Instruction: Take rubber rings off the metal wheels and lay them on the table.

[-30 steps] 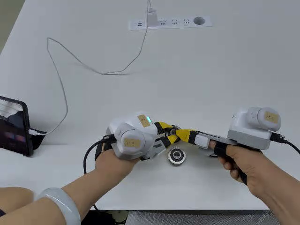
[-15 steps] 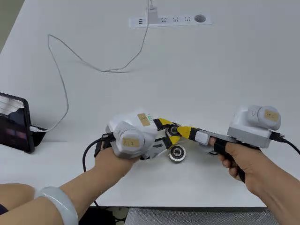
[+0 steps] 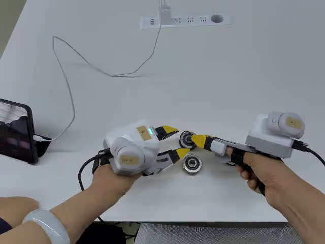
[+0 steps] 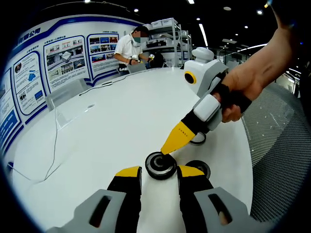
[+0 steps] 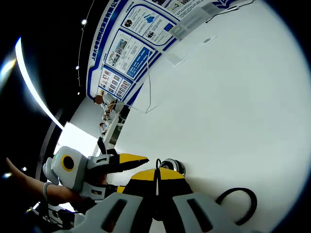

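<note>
A small metal wheel with a black rubber ring stands on the white table, and a second wheel lies just in front of it. My left gripper is open, its yellow tips either side of the first wheel without touching it. From the other side my right gripper is shut, its tip against that wheel. Whether it pinches the ring I cannot tell. A loose black rubber ring lies on the table below the right gripper.
A phone on a cable sits at the left, and a power strip lies at the far edge. The table's front edge runs close below both hands. A person stands far behind.
My left gripper has drawn back to the left and its jaws have spread away from the wheel. The right gripper's tip has stayed at the wheel.
</note>
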